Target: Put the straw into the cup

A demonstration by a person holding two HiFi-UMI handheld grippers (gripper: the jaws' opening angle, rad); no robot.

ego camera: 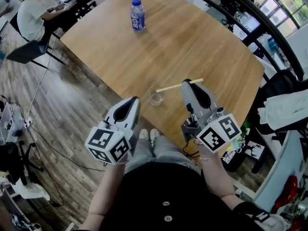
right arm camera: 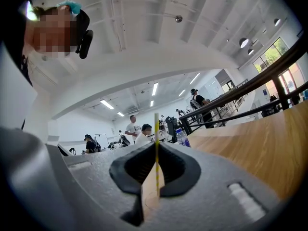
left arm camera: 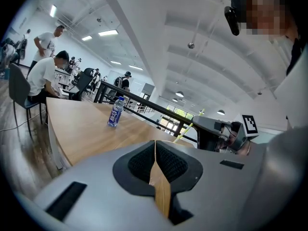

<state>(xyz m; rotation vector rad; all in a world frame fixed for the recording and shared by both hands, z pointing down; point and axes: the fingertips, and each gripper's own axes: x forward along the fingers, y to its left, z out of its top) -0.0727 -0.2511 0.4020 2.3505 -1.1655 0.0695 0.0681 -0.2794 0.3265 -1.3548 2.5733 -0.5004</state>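
A small clear glass cup (ego camera: 156, 97) stands on the wooden table (ego camera: 163, 47) near its front edge. My right gripper (ego camera: 187, 82) is shut on a yellow straw (ego camera: 172, 86), which lies nearly level above the table, its free end reaching left over the cup. In the right gripper view the straw (right arm camera: 156, 143) stands pinched between the closed jaws. My left gripper (ego camera: 136, 100) is shut and holds nothing, just left of the cup at the table's edge. The left gripper view shows the straw (left arm camera: 186, 128) and the right gripper (left arm camera: 202, 124) off to the right.
A plastic water bottle (ego camera: 137, 15) with a blue cap stands at the far side of the table. A seated person (ego camera: 36, 16) works at another desk at the upper left. Black chairs and bags (ego camera: 284, 105) stand to the right of the table.
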